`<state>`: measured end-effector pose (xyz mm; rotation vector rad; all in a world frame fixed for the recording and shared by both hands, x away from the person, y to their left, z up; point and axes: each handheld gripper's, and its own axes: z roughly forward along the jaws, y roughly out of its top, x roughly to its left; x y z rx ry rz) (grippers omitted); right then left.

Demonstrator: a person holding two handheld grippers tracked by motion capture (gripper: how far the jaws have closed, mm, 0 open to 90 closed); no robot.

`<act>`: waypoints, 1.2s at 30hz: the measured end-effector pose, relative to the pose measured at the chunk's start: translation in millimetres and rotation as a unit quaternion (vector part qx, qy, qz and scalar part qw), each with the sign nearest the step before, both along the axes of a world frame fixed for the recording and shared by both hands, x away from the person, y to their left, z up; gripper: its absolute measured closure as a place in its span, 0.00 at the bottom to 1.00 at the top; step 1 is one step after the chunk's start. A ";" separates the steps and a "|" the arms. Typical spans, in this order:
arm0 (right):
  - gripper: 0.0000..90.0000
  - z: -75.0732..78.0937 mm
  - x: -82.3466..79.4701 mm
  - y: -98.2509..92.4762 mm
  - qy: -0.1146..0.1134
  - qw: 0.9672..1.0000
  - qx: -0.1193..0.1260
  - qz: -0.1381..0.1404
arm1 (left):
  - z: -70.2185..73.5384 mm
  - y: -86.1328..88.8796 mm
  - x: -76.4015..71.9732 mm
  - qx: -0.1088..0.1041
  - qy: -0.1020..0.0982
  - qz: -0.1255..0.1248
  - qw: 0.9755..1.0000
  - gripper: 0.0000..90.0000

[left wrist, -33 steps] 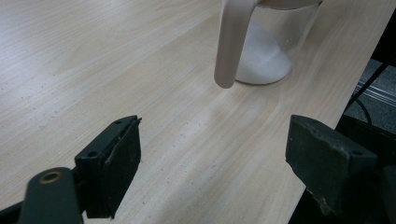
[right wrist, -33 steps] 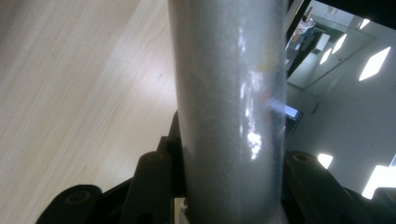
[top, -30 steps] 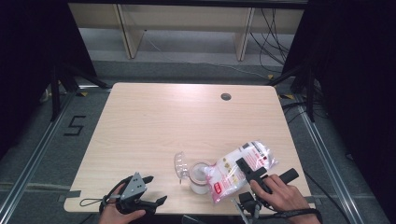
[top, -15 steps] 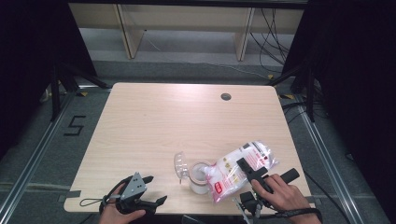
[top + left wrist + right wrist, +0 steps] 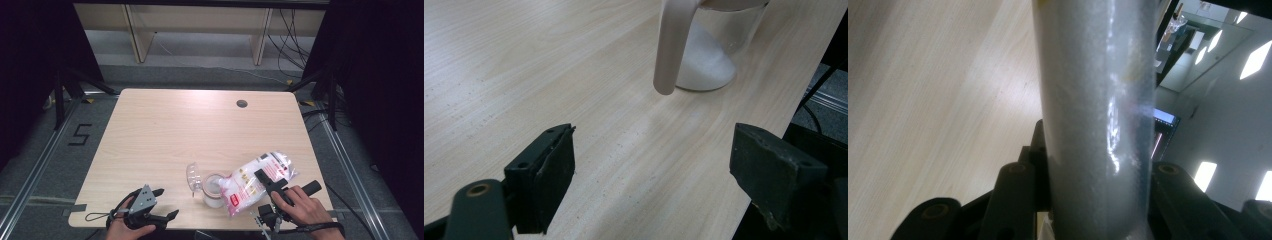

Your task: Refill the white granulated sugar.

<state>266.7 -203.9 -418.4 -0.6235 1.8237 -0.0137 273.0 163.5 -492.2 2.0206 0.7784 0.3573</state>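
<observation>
Clear plastic, the one bag of white granules (image 5: 260, 181) lies tilted near the desk's (image 5: 165, 135) front right corner, its mouth over the single glass jar (image 5: 212, 189). The right gripper (image 5: 272, 186) is clamped across the bag, held low at the front edge. The left gripper (image 5: 150, 212), jaws spread and empty, rests at the front left edge.

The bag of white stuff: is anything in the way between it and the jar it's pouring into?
Nothing visible blocks it. The bag, clamped in the right gripper, tips down with its lower end right at the jar's mouth. The jar's clear lid is flipped open to the far side.
</observation>
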 end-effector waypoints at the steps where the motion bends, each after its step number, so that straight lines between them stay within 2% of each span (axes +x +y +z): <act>1: 0.77 -0.9 0.4 -0.7 -0.002 1.000 0.006 0.002 | 0.0 0.0 0.0 0.000 0.000 0.000 1.000 0.20; 5: 0.77 0.0 1.5 -0.4 -0.004 1.000 0.002 0.009 | 0.1 0.2 0.2 0.002 0.000 -0.001 1.000 0.20; 7: 0.77 -1.2 0.4 -1.5 0.002 1.000 0.007 -0.003 | 0.0 -0.1 0.0 0.001 0.000 0.000 1.000 0.20; 11: 0.77 -0.9 0.7 -1.5 0.004 1.000 0.002 -0.004 | -0.1 0.0 0.1 0.001 0.001 -0.001 1.000 0.20; 14: 0.77 -2.4 1.6 -2.0 0.005 1.000 0.014 -0.003 | -0.1 -0.1 0.1 0.001 0.001 -0.001 1.000 0.20; 16: 0.78 -2.5 2.0 -2.3 0.008 1.000 0.010 -0.002 | -0.1 -0.1 0.1 0.001 0.001 -0.001 1.000 0.20; 18: 0.78 -4.3 1.5 -2.9 0.011 1.000 0.020 -0.010 | -0.1 -0.1 0.1 0.001 0.001 0.000 1.000 0.20; 20: 0.78 -3.9 2.0 -2.9 0.011 1.000 0.018 -0.008 | -0.1 -0.1 0.1 0.001 0.001 -0.001 1.000 0.20; 22: 0.78 -1.7 2.9 -2.3 0.014 1.000 0.006 -0.003 | -0.1 -0.1 0.1 0.000 0.001 0.000 1.000 0.20; 24: 0.78 -3.1 3.0 -3.0 0.017 1.000 0.014 -0.008 | 0.0 0.0 0.0 0.001 0.000 0.000 1.000 0.20; 25: 0.79 -2.6 3.5 -3.1 0.011 1.000 0.011 0.001 | 0.0 0.0 0.1 0.000 0.000 0.000 1.000 0.20; 28: 0.79 -2.6 3.5 -2.9 0.011 1.000 0.015 0.002 | 0.0 0.0 0.0 0.001 0.001 0.000 1.000 0.20; 32: 0.79 -4.0 2.4 -4.6 0.015 0.999 0.027 -0.011 | 0.0 0.0 0.0 0.001 0.000 -0.001 1.000 0.20; 35: 0.79 -2.8 3.4 -4.6 0.016 1.000 0.016 -0.011 | 0.5 0.7 0.3 0.006 -0.003 -0.004 1.000 0.20; 36: 0.79 -1.9 4.5 -4.2 0.013 1.000 0.008 -0.003 | 0.9 1.5 0.5 0.009 -0.004 -0.005 1.000 0.21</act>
